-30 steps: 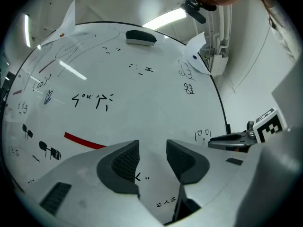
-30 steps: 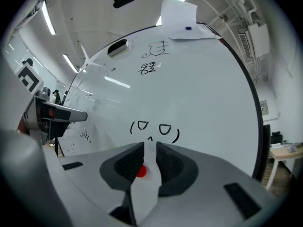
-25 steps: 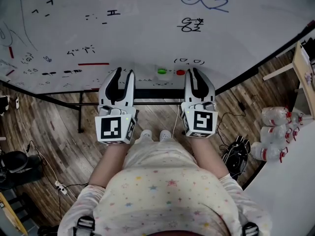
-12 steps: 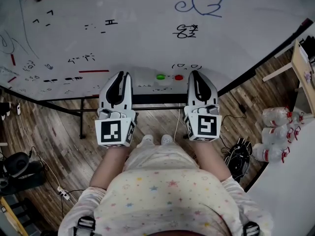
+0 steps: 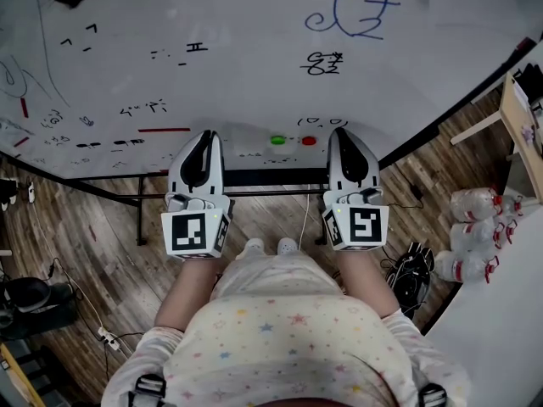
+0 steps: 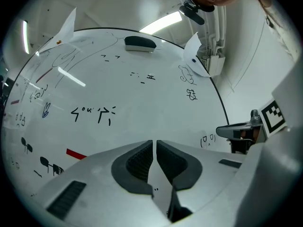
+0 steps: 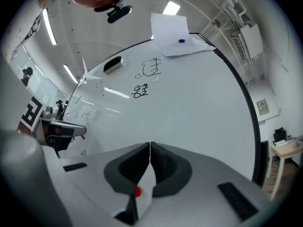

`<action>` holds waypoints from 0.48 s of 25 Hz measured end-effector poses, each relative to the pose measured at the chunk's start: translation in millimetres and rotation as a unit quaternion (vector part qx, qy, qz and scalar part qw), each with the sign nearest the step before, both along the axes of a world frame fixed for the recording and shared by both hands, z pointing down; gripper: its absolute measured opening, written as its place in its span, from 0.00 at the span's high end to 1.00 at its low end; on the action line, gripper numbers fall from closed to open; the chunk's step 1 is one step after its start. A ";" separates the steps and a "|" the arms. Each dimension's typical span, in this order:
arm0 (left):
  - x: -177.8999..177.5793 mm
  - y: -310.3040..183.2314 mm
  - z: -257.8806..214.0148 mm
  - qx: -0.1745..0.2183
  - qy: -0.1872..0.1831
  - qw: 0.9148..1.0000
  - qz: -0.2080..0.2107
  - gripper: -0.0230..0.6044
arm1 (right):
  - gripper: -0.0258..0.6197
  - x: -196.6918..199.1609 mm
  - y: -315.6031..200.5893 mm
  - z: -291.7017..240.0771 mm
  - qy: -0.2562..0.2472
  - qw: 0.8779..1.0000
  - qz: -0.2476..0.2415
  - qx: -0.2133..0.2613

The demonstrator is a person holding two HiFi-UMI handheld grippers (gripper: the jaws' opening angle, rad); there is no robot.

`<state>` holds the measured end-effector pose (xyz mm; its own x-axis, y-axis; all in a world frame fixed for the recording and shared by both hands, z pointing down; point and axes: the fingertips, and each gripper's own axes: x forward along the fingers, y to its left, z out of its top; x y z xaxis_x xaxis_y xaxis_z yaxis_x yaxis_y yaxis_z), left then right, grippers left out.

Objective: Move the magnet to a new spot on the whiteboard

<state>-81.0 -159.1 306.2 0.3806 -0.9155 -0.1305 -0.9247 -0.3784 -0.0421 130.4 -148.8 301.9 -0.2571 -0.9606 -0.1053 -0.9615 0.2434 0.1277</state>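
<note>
Magnet-bearing whiteboard (image 5: 254, 75) across the top of the head view, scribbled in black, blue and red. Below it, left gripper (image 5: 208, 136), tip near the board's lower edge, jaws just drawn in to a thin slit, nothing between. Alongside, right gripper (image 5: 342, 132), pads pressed together, empty. Between the two tips, low on the board: green magnet (image 5: 278, 140), and just beside it red magnet (image 5: 309, 140), nearer the right gripper yet apart from it.

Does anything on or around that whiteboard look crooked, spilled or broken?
Nothing spilled or broken. One sheet of paper, held by a blue magnet, hangs askew over the top edge of the whiteboard.
</note>
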 end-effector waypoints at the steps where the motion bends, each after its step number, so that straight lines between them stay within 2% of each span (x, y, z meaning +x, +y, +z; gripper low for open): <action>1: -0.2 0.1 0.2 0.001 0.002 1.000 0.000 0.91 | 0.95 -1.0 0.5 -0.4 0.002 1.000 -0.002 0.001; 12: 3.0 1.0 -0.4 0.002 0.005 1.000 0.010 0.92 | 0.95 -0.2 3.3 -6.3 0.004 1.000 0.001 0.009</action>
<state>-78.0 -158.2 305.8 0.3973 -0.9072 -0.1385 -0.9174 -0.3966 -0.0341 130.2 -145.5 295.6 -0.2561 -0.9592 -0.1200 -0.9609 0.2390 0.1401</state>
